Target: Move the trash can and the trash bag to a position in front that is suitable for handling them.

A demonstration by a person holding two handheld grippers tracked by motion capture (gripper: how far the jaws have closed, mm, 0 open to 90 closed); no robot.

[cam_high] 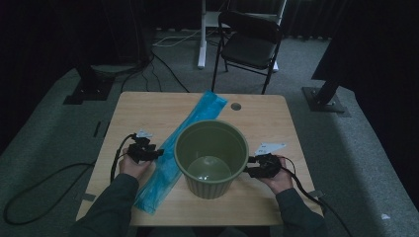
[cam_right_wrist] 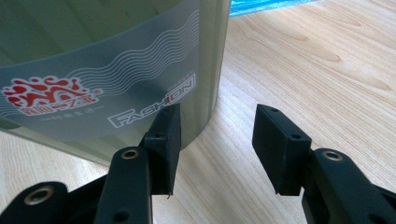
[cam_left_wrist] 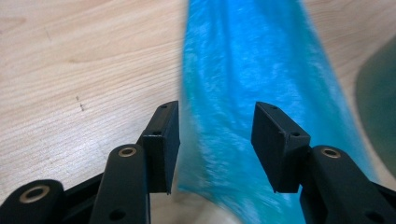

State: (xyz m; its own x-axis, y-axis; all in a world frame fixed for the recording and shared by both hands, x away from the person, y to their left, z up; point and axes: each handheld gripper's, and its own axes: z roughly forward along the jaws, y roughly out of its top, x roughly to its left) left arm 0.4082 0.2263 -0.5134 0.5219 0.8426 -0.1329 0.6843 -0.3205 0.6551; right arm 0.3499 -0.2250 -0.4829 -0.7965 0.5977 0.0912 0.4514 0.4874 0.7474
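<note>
Left gripper [cam_left_wrist: 215,140], jaws spread, is straddling the thin, limp blue plastic bag [cam_left_wrist: 252,88]; pinching one edge looks best. Right gripper [cam_right_wrist: 217,144] is gaping empty beside the green ribbed plastic bin [cam_high: 211,158].

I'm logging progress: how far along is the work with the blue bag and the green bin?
Done: nothing visibly; the green bin stands unlined. In hand: the left gripper, open, straddles the flat blue bag; the right gripper waits open beside the bin. Left: probably grasping and fitting the bag.

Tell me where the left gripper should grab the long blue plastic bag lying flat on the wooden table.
Probably the near end of the long blue plastic bag, pinched across its width from above. It lies flat beside the green ribbed bin, so an edge is hard to get under. The left gripper already straddles it, jaws open.
</note>
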